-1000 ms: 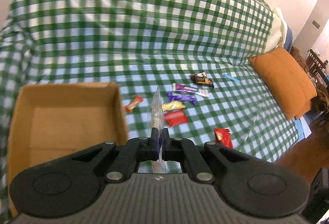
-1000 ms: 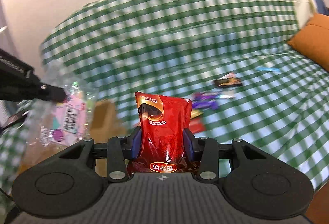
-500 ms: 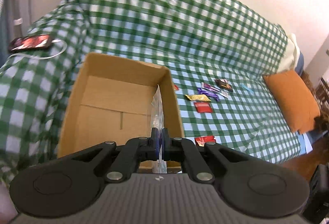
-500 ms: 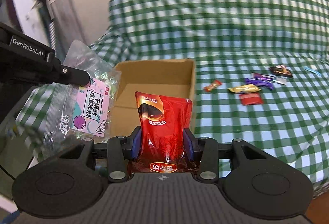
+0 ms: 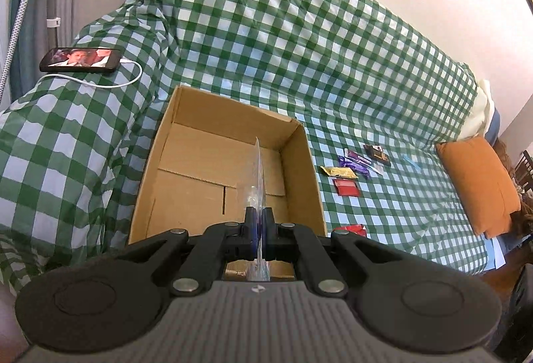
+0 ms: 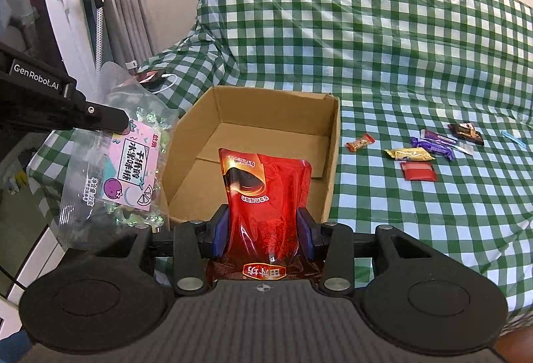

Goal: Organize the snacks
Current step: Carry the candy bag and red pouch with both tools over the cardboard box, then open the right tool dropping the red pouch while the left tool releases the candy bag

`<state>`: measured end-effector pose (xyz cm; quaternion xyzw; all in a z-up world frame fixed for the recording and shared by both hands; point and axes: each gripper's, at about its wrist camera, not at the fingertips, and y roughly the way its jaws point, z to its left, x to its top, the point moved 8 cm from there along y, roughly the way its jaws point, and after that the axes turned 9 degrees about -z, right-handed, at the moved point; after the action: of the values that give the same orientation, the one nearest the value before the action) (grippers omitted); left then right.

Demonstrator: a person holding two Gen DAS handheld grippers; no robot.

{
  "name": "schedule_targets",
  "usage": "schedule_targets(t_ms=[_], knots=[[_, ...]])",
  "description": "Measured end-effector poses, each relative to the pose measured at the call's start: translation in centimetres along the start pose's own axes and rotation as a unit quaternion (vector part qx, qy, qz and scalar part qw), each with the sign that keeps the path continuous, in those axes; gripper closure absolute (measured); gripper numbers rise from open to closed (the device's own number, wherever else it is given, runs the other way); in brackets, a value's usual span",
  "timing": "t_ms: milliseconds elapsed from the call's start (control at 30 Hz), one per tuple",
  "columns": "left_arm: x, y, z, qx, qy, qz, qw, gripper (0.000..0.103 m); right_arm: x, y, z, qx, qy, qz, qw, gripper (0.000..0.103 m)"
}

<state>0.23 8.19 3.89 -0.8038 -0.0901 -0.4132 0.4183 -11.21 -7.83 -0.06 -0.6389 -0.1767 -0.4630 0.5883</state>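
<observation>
Left claw [image 5: 259, 241] clamped on clear candy bag [image 6: 113, 159], right claw [image 6: 263, 238] clamped on red pouch [image 6: 265, 196], both above cardboard box [image 6: 333, 143]

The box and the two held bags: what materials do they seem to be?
Box: plain brown corrugated cardboard, matte, folded flaps showing. Red pouch in the right gripper: glossy plastic or foil laminate, probably. Candy bag in the left gripper: clear crinkled plastic film.

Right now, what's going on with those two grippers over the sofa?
Each gripper holds a snack near the open cardboard box, which looks empty. The left gripper pinches a clear candy bag; the right gripper clamps a red pouch. Several small wrapped snacks lie on the checkered sofa cover, to the box's right.
</observation>
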Motion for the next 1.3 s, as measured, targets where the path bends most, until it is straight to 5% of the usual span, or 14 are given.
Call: schedule_targets(t_ms=[1300], knots=[[2.9, 15.6, 2.9, 0.027, 0.005, 0.059, 0.9979, 0.101, 2.2, 14.1, -2.7, -0.011, 0.018, 0.055, 0.998, 0.058]])
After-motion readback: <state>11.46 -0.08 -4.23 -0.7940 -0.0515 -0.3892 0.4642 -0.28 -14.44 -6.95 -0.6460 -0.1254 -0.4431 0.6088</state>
